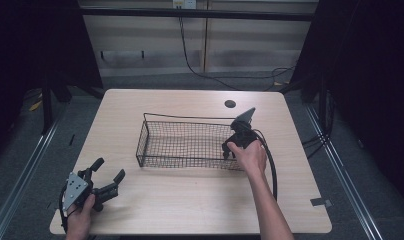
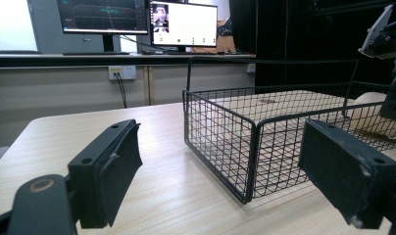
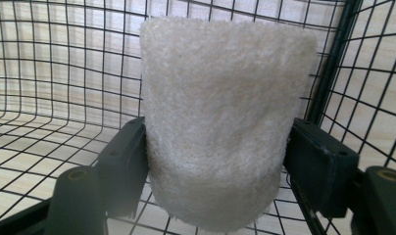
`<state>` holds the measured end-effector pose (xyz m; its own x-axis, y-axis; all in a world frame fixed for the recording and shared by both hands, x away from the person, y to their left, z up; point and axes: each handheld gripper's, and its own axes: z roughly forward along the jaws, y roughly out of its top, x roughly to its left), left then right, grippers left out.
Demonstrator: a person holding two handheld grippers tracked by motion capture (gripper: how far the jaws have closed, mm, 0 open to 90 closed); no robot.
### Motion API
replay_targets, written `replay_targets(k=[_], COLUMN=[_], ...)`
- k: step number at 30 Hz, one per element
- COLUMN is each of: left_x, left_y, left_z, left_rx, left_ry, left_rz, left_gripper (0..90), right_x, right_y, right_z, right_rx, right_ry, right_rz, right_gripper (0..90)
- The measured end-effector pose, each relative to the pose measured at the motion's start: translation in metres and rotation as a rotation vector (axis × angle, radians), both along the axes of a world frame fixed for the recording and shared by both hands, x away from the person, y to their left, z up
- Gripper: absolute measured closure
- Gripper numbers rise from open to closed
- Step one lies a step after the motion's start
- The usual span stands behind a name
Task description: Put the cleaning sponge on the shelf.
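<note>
Cream-white and fuzzy, a rolled towel (image 3: 220,122) stands pinched between the two black pads of the right tongs (image 3: 218,171) inside a black wire basket (image 1: 190,145), close against the basket's corner post and mesh wall, as seen in the right gripper view. From the high view, the right tongs (image 1: 230,150) reach over the basket's right end in the middle of the pale wood table (image 1: 190,205), the person's right hand (image 1: 250,157) wrapped around the tool. The left tongs (image 1: 106,176) rest near the table's front left corner, well apart from the basket, their jaws spread wide with nothing between them; the left gripper view looks past those open jaws to the basket (image 2: 225,142). The towel appears light, soft and compressible: its pile gives under the pads, and the napped surface should resist slipping. A hold across the middle of the roll, as here, looks soundest, since pinching a loose edge could let the bundle unfurl. There is little risk of breakage, though fibres might snag on the wire mesh when the roll is set down or drawn out past the rim.
</note>
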<state>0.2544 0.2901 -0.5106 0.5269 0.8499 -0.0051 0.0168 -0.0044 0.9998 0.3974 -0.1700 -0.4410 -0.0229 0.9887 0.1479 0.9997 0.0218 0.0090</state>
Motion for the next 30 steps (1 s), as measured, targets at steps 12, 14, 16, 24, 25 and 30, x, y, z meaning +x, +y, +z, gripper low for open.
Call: replay_targets(k=[12,14,16,24,25,30], left_x=[0.000,0.000,0.000,0.000,0.000,0.000], left_y=[0.000,0.000,0.000,0.000,-0.001,-0.001], left_z=[0.000,0.000,0.000,0.000,0.000,0.000], left_rx=[0.000,-0.002,0.003,-0.003,-0.009,-0.007], left_ry=[0.000,0.000,0.000,0.001,0.003,0.003], left_rz=[-0.001,-0.001,-0.005,-0.002,-0.006,-0.006], left_gripper=[15.5,15.5,15.5,15.5,15.5,15.5], right_x=[0.001,0.000,0.000,-0.002,-0.003,-0.006], right_y=[0.003,0.004,0.004,0.001,0.000,-0.003], right_z=[-0.001,-0.001,0.000,0.005,0.007,0.010], right_rx=[-0.022,-0.020,-0.009,-0.007,0.004,0.029], right_ry=[0.012,0.008,0.012,0.002,-0.010,-0.030], right_rz=[0.009,0.018,0.016,0.024,0.026,0.031], right_gripper=[25.9,21.8,19.6,17.5,17.3,16.2])
